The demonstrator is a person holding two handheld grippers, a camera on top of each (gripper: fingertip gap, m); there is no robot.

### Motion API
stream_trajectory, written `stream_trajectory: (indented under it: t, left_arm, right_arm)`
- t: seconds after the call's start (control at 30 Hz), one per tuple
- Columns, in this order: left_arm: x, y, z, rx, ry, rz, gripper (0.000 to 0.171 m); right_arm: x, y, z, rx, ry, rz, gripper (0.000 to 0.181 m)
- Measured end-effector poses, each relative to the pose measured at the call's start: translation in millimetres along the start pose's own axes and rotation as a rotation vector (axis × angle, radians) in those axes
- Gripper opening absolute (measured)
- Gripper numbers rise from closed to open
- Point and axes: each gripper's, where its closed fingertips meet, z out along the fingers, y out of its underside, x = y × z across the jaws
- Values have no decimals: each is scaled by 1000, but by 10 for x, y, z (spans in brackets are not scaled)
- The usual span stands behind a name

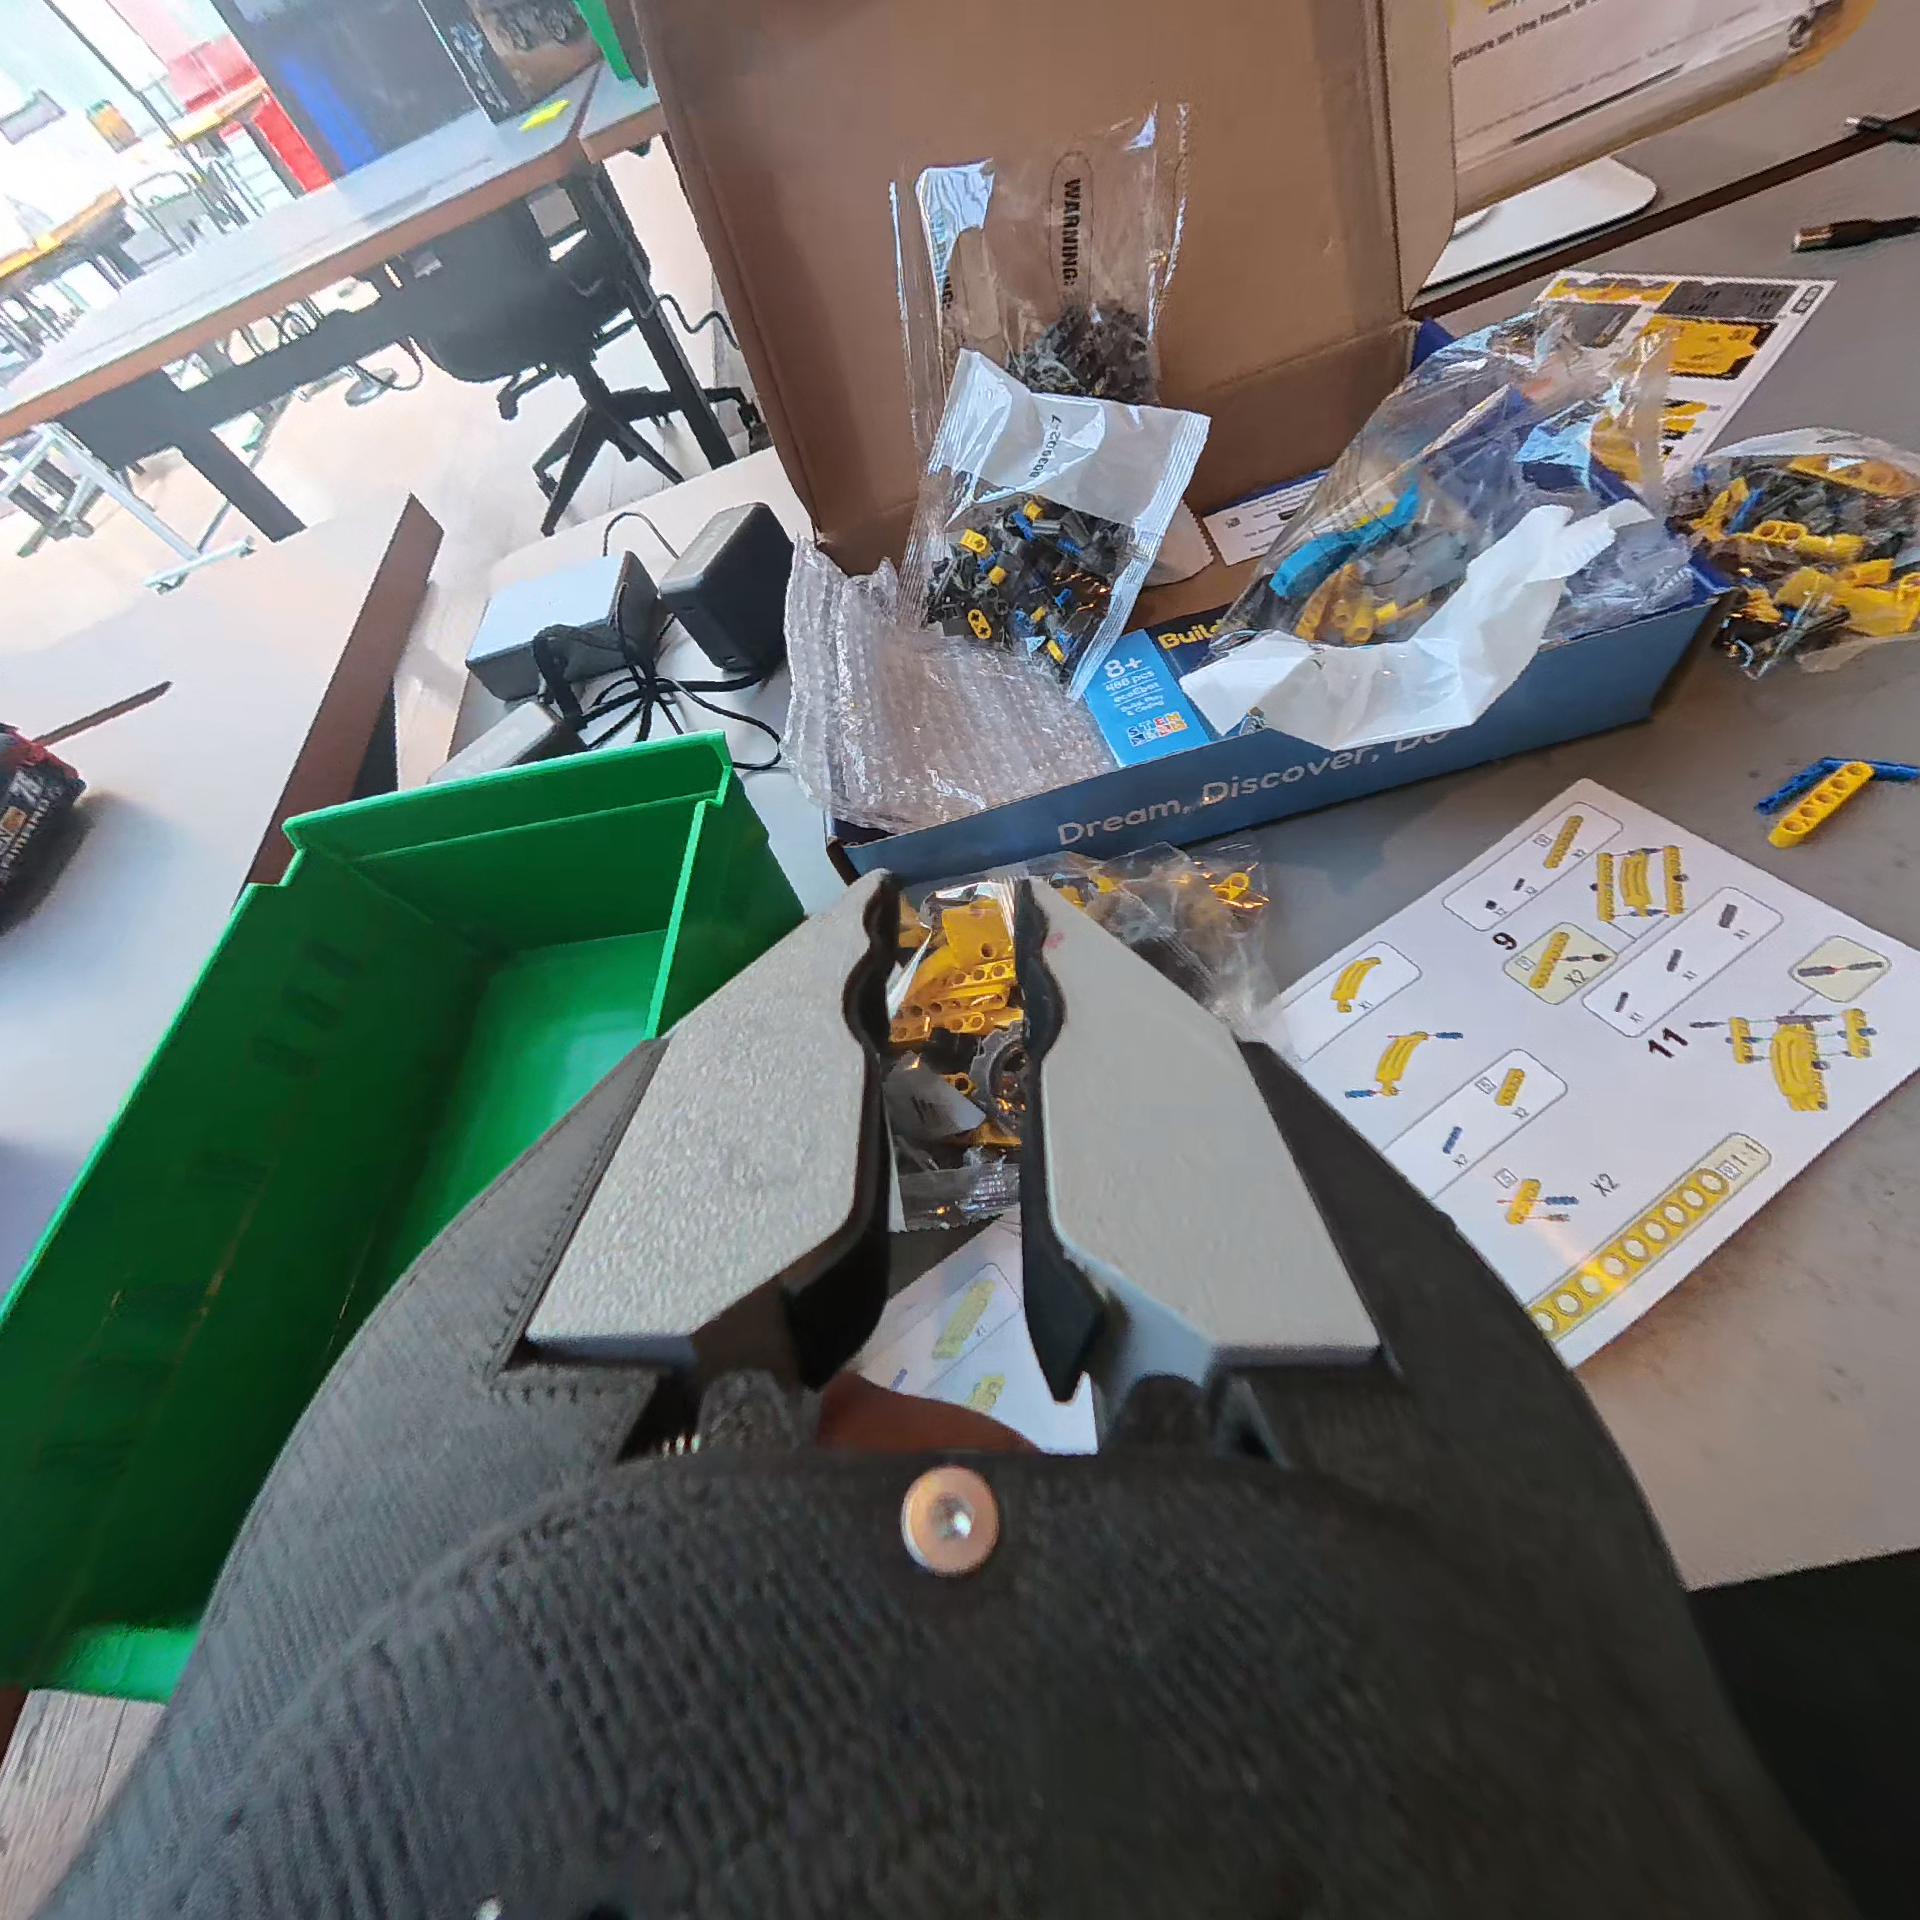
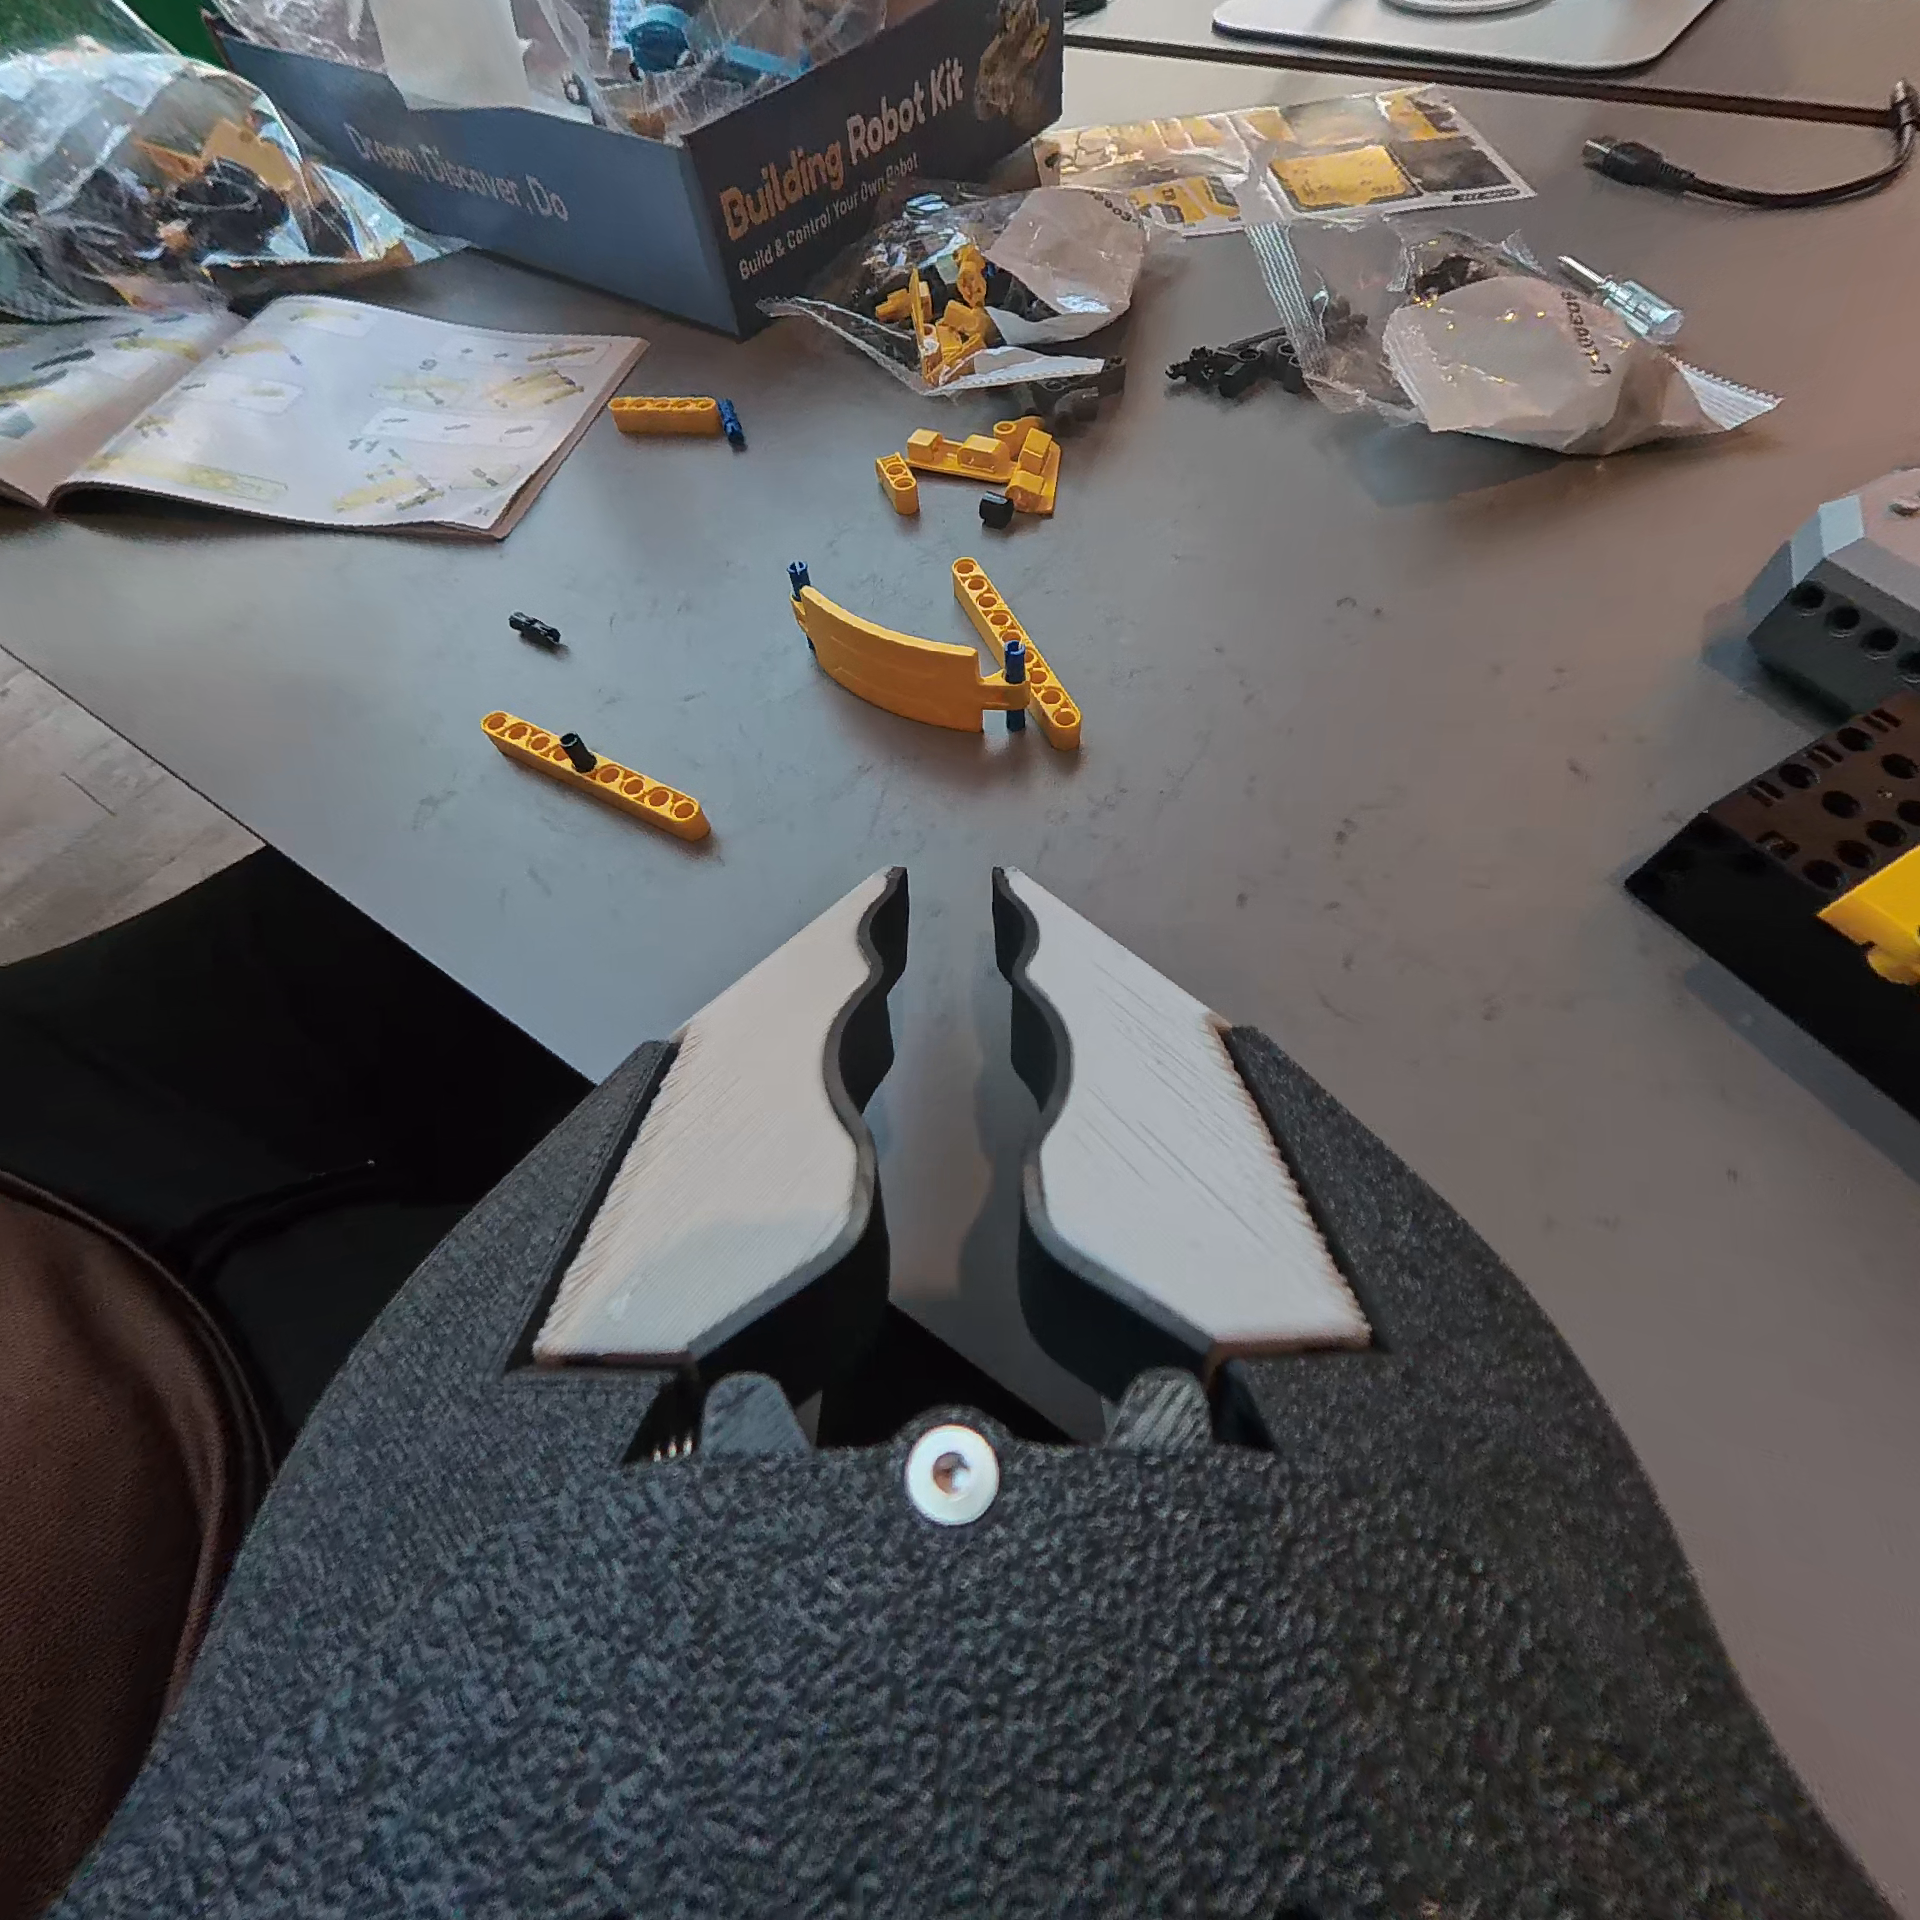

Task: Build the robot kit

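- Grey bench [image 1: 1766, 1403] in an open workroom; further desks and office chairs lie beyond.
- Left wrist view, far left: a green bin [image 1: 416, 935] stands open, just beside the tongs.
- Left tongs [image 1: 956, 894]: jaws narrowly apart, hanging over a clear bag of yellow parts [image 1: 940, 1039], which is seen through the gap. Whether the bag is touched cannot be told.
- Behind the bag lies a blue kit box [image 1: 1299, 779], heaped with more bags; a cardboard carton [image 1: 883, 104] stands open behind that.
- To the right, an open instruction booklet [image 1: 1558, 1039] lies flat.
- Right wrist view, left: a long yellow beam [image 2: 592, 774] carrying a black pin is noted on the bench, nearest the tongs.
- Centre: right tongs [image 2: 948, 883], jaws slightly apart with nothing between, held above bare bench, apart from every part.
- Ahead, a curved yellow panel [image 2: 894, 665] is joined by blue pins to a second beam [image 2: 1018, 655].
- Far right: a black and grey studded block [image 2: 1829, 810], partly cut off by the frame.
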Motion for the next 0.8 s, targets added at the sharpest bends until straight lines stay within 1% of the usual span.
stream_trajectory:
  t: [0.1,0.2,0.4,0.5,0.6,0.7,0.73,0.8]
  left_arm:
    - [28,-27,7,8,4,6,21]
    - [102,-28,1,11,28,11,28]
    - [202,69,-105,-8,53,22,29]
    - [230,213,-237,-26,59,36,29]
    - [279,426,-412,-55,81,38,29]
    - [311,647,-619,-83,94,47,30]
    - [323,689,-692,-87,101,44,30]
    - [369,686,-839,-67,122,40,31]
  right_arm:
    - [15,1,-5,2,7,-2,15]
    - [29,-17,-26,13,15,7,15]
    - [-23,-17,-104,31,29,21,15]
    - [-156,48,-183,31,17,42,15]
    - [-367,145,-306,27,3,52,16]
    - [-617,332,-480,-6,4,33,16]
    - [-685,410,-558,-19,16,19,16]
    - [-805,577,-737,-46,43,-6,16]
